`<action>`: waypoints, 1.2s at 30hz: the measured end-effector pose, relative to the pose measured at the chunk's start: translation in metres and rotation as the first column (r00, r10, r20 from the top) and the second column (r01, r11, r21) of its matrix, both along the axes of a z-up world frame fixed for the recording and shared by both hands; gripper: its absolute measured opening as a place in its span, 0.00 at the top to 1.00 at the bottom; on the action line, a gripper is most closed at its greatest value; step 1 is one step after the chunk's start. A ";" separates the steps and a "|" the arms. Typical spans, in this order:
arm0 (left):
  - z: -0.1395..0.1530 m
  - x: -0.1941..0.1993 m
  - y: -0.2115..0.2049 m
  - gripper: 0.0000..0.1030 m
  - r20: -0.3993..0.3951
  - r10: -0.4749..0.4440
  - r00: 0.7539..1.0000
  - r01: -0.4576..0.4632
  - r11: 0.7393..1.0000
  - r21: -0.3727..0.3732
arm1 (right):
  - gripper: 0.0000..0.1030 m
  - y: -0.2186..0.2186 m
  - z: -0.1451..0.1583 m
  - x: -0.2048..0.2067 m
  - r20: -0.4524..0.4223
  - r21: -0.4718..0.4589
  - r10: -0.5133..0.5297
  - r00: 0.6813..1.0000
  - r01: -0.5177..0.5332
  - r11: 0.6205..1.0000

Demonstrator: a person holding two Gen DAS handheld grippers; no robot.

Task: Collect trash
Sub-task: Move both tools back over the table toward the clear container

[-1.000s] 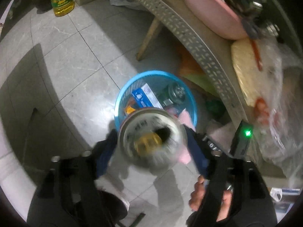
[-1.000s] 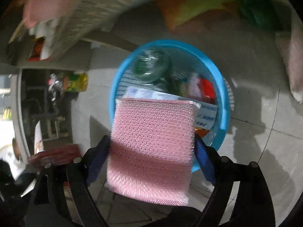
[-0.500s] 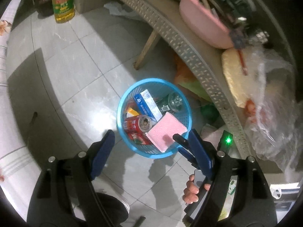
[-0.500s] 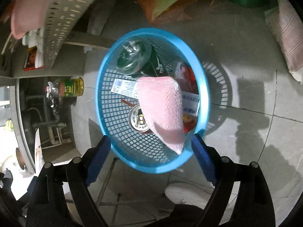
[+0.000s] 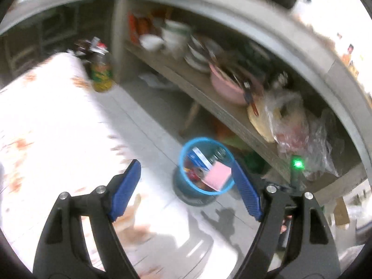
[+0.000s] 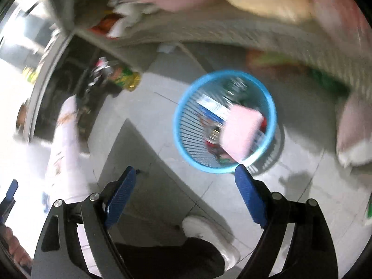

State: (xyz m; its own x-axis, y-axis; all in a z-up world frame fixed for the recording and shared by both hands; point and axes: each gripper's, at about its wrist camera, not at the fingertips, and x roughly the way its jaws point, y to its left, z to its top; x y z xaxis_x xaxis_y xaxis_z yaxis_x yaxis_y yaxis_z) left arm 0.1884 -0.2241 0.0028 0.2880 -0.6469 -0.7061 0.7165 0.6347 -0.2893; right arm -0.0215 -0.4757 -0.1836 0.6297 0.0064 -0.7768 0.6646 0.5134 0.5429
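Blue trash basket below, beyond empty wide-set left claw

Floor: pale grey tiles, dark grout lines, shadows at the near side.
On floor, centre: blue mesh basket stands upright just in front of the shelf, with a pink sponge, a blue-and-white box and other blurred trash inside.
On floor, far left: oil bottle with yellow contents, upright by the shelf post.
Shelf: long perforated board on a wooden leg, running far left to near right.
On shelf: white bowls, stacked plates, pink basin, clear plastic bags.
Tabletop: white cloth with orange pattern, near left.
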 end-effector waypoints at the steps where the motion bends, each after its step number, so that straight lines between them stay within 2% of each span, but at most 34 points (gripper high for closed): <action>1: 0.006 0.002 0.023 0.26 0.016 0.041 0.999 -0.040 0.999 -0.018 | 0.18 0.007 0.016 0.006 0.012 -0.034 0.029 0.999 -0.029 0.999; 4: 0.023 0.008 0.094 0.26 0.075 0.184 0.980 -0.179 0.982 -0.065 | 0.18 0.027 0.059 0.024 0.064 -0.098 0.103 0.993 -0.096 0.991; 6: 0.035 0.015 0.141 0.26 0.125 0.299 0.946 -0.288 0.952 -0.099 | 0.18 0.043 0.082 0.036 0.100 -0.124 0.156 0.983 -0.143 0.982; 7: 0.043 0.023 0.176 0.26 0.164 0.393 0.905 -0.377 0.918 -0.125 | 0.18 0.053 0.094 0.044 0.118 -0.136 0.189 0.975 -0.173 0.976; 8: 0.047 0.030 0.198 0.26 0.182 0.446 0.876 -0.427 0.894 -0.137 | 0.18 0.060 0.101 0.049 0.129 -0.142 0.211 0.969 -0.192 0.971; 9: 0.051 0.041 0.224 0.26 0.202 0.508 0.837 -0.487 0.861 -0.149 | 0.18 0.071 0.109 0.059 0.144 -0.151 0.246 0.959 -0.224 0.963; 10: 0.051 0.050 0.241 0.26 0.216 0.553 0.805 -0.532 0.833 -0.149 | 0.18 0.083 0.116 0.068 0.159 -0.154 0.282 0.946 -0.258 0.954; 11: 0.050 0.065 0.263 0.26 0.220 0.606 0.765 -0.592 0.795 -0.131 | 0.18 0.096 0.120 0.077 0.170 -0.154 0.313 0.934 -0.289 0.945; 12: 0.045 0.083 0.282 0.26 0.199 0.638 0.744 -0.630 0.769 -0.108 | 0.18 0.105 0.124 0.082 0.174 -0.155 0.335 0.926 -0.310 0.938; 14: 0.033 0.109 0.310 0.27 0.136 0.677 0.723 -0.673 0.735 -0.083 | 0.18 0.127 0.129 0.094 0.177 -0.156 0.385 0.906 -0.360 0.920; 17: 0.012 0.131 0.333 0.28 0.013 0.676 0.737 -0.672 0.735 -0.088 | 0.18 0.157 0.134 0.109 0.186 -0.148 0.454 0.871 -0.432 0.890; 21: -0.006 0.115 0.317 0.28 -0.041 0.554 0.831 -0.554 0.821 -0.137 | 0.18 0.191 0.142 0.127 0.160 -0.161 0.524 0.837 -0.502 0.850; 25: -0.016 0.092 0.291 0.28 -0.059 0.446 0.893 -0.450 0.877 -0.171 | 0.18 0.213 0.146 0.141 0.136 -0.160 0.565 0.814 -0.544 0.823; 28: -0.020 0.077 0.269 0.28 -0.092 0.345 0.934 -0.357 0.909 -0.213 | 0.18 0.228 0.148 0.154 0.139 -0.145 0.592 0.794 -0.575 0.805; 32: -0.021 0.062 0.258 0.28 -0.078 0.260 0.962 -0.271 0.930 -0.246 | 0.18 0.248 0.150 0.177 0.163 -0.114 0.633 0.757 -0.623 0.774; 34: -0.016 0.055 0.261 0.28 -0.043 0.267 0.963 -0.268 0.924 -0.271 | 0.18 0.258 0.149 0.191 0.180 -0.090 0.650 0.738 -0.645 0.758; 36: -0.014 0.057 0.269 0.28 -0.021 0.302 0.953 -0.295 0.913 -0.282 | 0.18 0.267 0.145 0.208 0.196 -0.051 0.661 0.724 -0.666 0.744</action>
State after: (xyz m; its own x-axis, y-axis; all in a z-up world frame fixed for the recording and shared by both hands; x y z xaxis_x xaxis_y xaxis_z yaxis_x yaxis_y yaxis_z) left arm 0.2457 0.0444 -0.0117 0.5117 -0.6980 -0.5009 0.5145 0.7159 -0.4719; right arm 0.1862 -0.2082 -0.0388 0.5912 0.4943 -0.6373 0.0416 0.7705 0.6361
